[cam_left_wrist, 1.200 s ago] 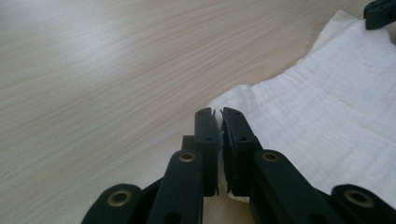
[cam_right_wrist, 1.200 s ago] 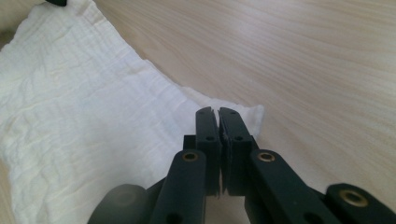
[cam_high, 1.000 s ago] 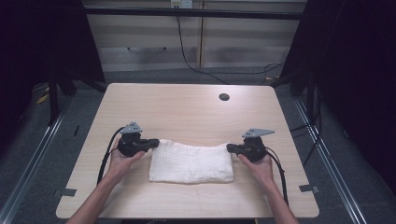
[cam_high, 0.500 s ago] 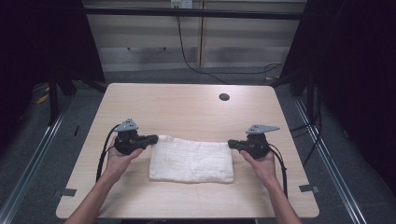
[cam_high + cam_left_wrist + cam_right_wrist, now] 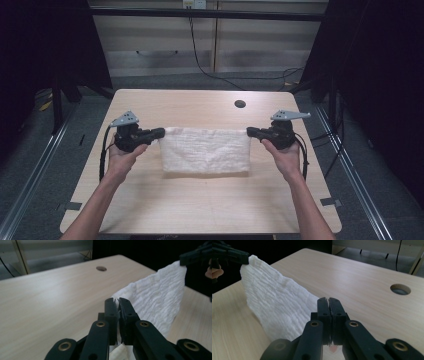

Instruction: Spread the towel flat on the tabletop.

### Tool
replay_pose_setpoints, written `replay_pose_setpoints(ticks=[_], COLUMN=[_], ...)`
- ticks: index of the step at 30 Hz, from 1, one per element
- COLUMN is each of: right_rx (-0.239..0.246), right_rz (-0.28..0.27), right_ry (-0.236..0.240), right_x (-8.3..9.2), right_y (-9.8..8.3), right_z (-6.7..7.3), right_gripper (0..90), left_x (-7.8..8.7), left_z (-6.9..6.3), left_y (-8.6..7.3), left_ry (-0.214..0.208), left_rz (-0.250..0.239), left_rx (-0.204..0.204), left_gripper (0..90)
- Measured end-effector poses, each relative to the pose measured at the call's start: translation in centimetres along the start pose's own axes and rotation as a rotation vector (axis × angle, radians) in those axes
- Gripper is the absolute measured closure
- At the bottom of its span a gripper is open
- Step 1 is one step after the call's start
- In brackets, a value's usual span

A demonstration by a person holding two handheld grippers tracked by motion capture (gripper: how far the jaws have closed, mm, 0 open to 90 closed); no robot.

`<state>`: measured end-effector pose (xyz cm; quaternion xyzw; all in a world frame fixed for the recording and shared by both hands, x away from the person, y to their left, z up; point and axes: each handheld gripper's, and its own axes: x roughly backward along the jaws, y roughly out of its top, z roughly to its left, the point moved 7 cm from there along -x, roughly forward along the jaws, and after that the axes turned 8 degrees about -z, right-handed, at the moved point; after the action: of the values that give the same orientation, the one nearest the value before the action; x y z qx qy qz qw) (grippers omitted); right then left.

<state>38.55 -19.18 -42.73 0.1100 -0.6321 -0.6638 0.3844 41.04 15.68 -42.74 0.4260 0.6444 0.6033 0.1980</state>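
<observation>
A white textured towel (image 5: 205, 150) hangs stretched between my two grippers above the wooden table (image 5: 200, 205). My left gripper (image 5: 159, 133) is shut on the towel's upper left corner, and my right gripper (image 5: 248, 132) is shut on its upper right corner. In the left gripper view my jaws (image 5: 117, 302) pinch the cloth edge, and the towel (image 5: 160, 295) runs off to the other gripper at the top right. From the right gripper view, my jaws (image 5: 328, 301) are closed on the towel (image 5: 274, 305), which sags down to the far gripper at the top left.
A round cable hole (image 5: 240, 104) sits in the table near its far right edge. Cables trail from both grippers along the person's forearms. Dark frames and metal rails flank the table on both sides.
Both grippers have risen with the towel's far corners held. The towel, which lay flat on the table, now hangs between them as an upright sheet.
</observation>
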Motion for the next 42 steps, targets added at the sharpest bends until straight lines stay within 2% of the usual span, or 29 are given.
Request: replay_pose_setpoints(ticks=[11, 13, 16, 20, 21, 24, 29, 31, 33, 36, 39, 42], right_rx=[0.038, 0.04, 0.043, 0.049, 0.051, 0.049, 0.045, 0.038, 0.045, 0.033, 0.034, 0.012], right_rz=[-0.084, -0.1, -0.112, -0.107, -0.099, -0.098, -0.136, -0.154, -0.133, -0.118, -0.088, -0.085], right_ry=[0.011, 0.01, 0.004, -0.016, -0.026, -0.052, -0.075, -0.058, -0.053, -0.035, -0.017, 0.004], right_x=[0.2, 0.2, -0.1, -0.7, -0.9, -1.1, -1.1, -1.2, -1.5, -1.5, -1.3, -1.1], right_y=[6.7, 8.0, 9.7, 11.3, 11.6, 12.7, 14.6, 14.5, 13.6, 11.6, 9.1, 7.1], right_z=[0.2, 0.1, -0.5, -1.2, -1.4, -2.1, -2.7, -2.6, -2.5, -2.3, -1.8, -1.4], right_gripper=[88.7, 88.7, 88.7, 88.7, 88.8, 88.8, 88.8, 88.8, 88.8, 88.8, 88.8, 88.8], left_x=[1.0, 0.8, 0.0, -0.7, -0.9, -1.1, -0.8, -0.7, -0.7, -0.9, -1.0, -0.7], left_z=[0.9, 1.5, 2.9, 3.9, 4.0, 4.0, 3.5, 3.2, 2.8, 2.1, 1.6, 0.9], left_y=[6.1, 7.0, 7.9, 9.5, 9.8, 11.4, 13.8, 13.5, 12.6, 10.6, 8.8, 7.3], left_ry=[0.04, 0.058, 0.093, 0.098, 0.1, 0.101, 0.077, 0.06, 0.042, 0.025, 0.015, 0.002], left_rz=[-0.068, -0.068, -0.042, -0.068, -0.067, -0.085, -0.134, -0.135, -0.13, -0.104, -0.085, -0.074], left_rx=[-0.041, -0.036, -0.031, 0.001, -0.01, -0.012, 0.004, 0.001, -0.002, -0.019, -0.012, -0.013], left_gripper=[86.1, 86.1, 86.1, 86.1, 86.1, 86.1, 86.1, 86.2, 86.2, 86.2, 86.2, 86.2])
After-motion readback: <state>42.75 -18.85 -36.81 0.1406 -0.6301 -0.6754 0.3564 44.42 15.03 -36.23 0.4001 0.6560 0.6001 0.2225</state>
